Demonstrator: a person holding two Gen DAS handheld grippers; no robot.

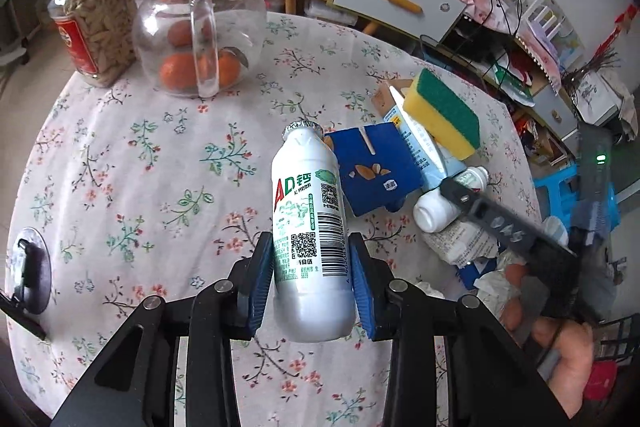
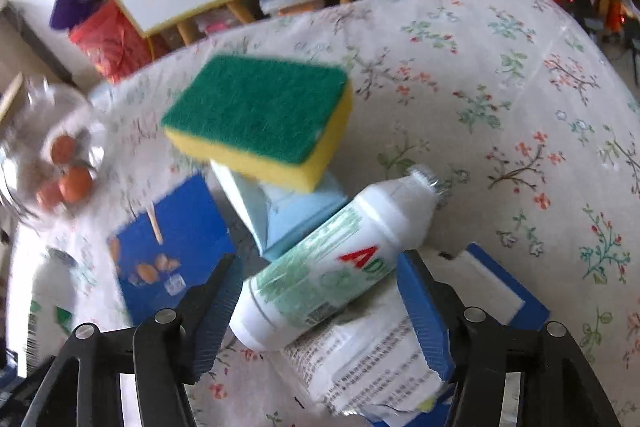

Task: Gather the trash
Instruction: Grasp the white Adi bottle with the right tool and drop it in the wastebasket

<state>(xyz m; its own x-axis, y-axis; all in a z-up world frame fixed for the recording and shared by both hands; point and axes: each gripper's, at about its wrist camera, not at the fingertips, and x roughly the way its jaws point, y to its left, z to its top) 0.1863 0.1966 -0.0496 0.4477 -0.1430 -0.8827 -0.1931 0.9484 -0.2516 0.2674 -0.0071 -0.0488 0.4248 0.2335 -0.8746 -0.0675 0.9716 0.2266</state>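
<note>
Floral tablecloth [image 1: 120, 167] is hosting a trash heap. The left gripper [image 1: 312, 279] is clamping one AD bottle [image 1: 308, 227] upright, clear of the pile. The right gripper [image 2: 320, 303] is sitting wide apart around a second bottle [image 2: 336, 267], lying diagonally across its gap, neck pointing away to the right.
</note>
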